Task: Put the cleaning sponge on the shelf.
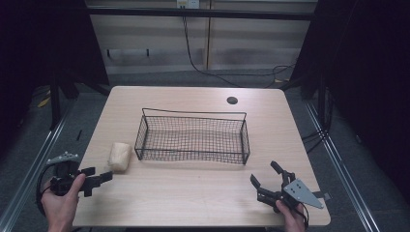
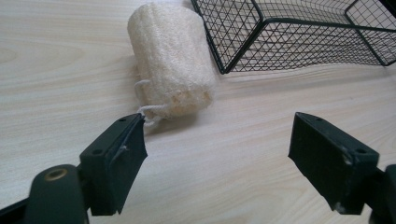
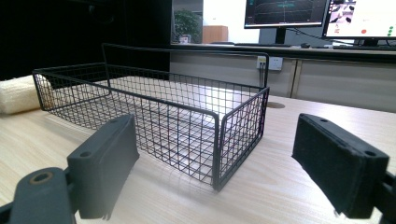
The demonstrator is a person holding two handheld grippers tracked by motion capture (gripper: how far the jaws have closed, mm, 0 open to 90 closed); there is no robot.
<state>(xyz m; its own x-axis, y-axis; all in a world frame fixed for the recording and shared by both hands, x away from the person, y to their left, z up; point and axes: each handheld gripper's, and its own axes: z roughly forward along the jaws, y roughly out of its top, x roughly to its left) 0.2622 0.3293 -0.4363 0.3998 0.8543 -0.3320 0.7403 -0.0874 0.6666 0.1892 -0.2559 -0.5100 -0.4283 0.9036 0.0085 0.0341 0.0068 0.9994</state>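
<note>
A pale loofah sponge (image 1: 119, 156) lies on the wooden table just left of the black wire basket (image 1: 193, 153). My left gripper (image 1: 100, 176) is open at the table's front left, its jaws pointing at the loofah (image 2: 173, 60) from a short way off. A thin string loop hangs from the loofah's near end, close to one jaw. My right gripper (image 1: 266, 180) is open near the front right corner, aimed at the basket (image 3: 217, 140), which holds nothing that I can see. The loofah (image 3: 18, 95) shows beyond the basket's far end.
The basket (image 2: 243, 42) stands mid-table with a raised wire handle along its back side. A round cable hole (image 1: 232, 100) sits at the table's back right. Monitors (image 3: 285, 11) and a cabinet stand beyond the table. Bare wood stretches along the front edge between my hands.
</note>
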